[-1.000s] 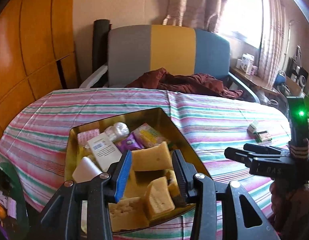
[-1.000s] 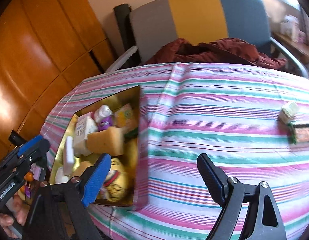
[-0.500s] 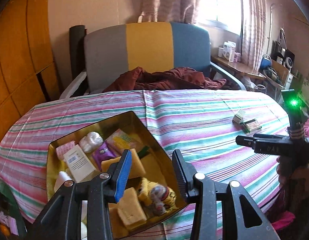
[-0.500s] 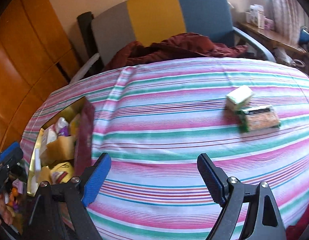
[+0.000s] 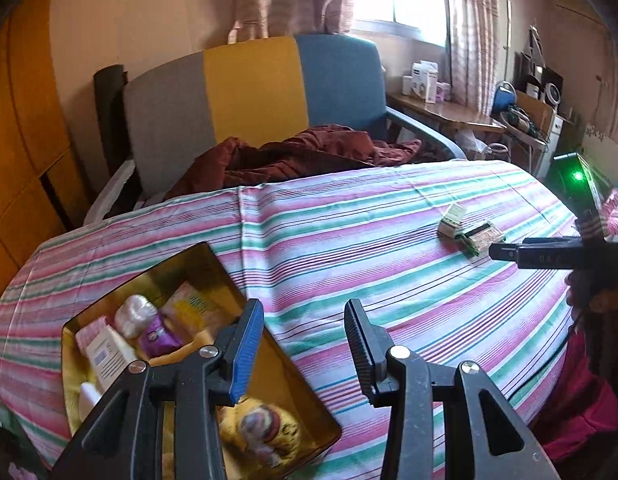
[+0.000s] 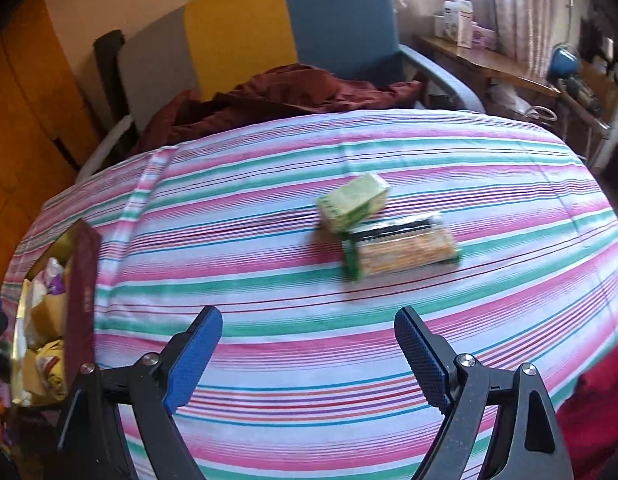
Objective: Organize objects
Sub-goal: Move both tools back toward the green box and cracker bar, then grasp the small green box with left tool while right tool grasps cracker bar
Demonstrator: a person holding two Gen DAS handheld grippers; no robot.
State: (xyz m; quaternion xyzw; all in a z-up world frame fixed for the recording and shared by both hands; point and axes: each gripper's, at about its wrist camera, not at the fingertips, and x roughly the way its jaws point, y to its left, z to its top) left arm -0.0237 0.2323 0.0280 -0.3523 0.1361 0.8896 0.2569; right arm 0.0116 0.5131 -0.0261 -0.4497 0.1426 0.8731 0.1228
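Left gripper [image 5: 305, 340] spread wide, empty, above near edge of gold tin [image 5: 213, 264] at table's left end. Tin holds plush toy [image 5: 257, 432], purple packet [image 5: 159, 334], white box [image 5: 107, 354], other small items. Right gripper [image 6: 309, 356] spread wide, empty, over striped tablecloth [image 6: 269, 292]. Green box [image 6: 353, 202] and green-edged packet [image 6: 401, 254] lie touching on cloth, ahead of right gripper, well apart from tin.

Your left black plastic gripper [image 5: 305, 344] and right black plastic gripper [image 6: 309, 354] carry blue ribbed pads [image 6: 193, 360], silver screws [image 5: 397, 351] and a green light [image 5: 577, 176].
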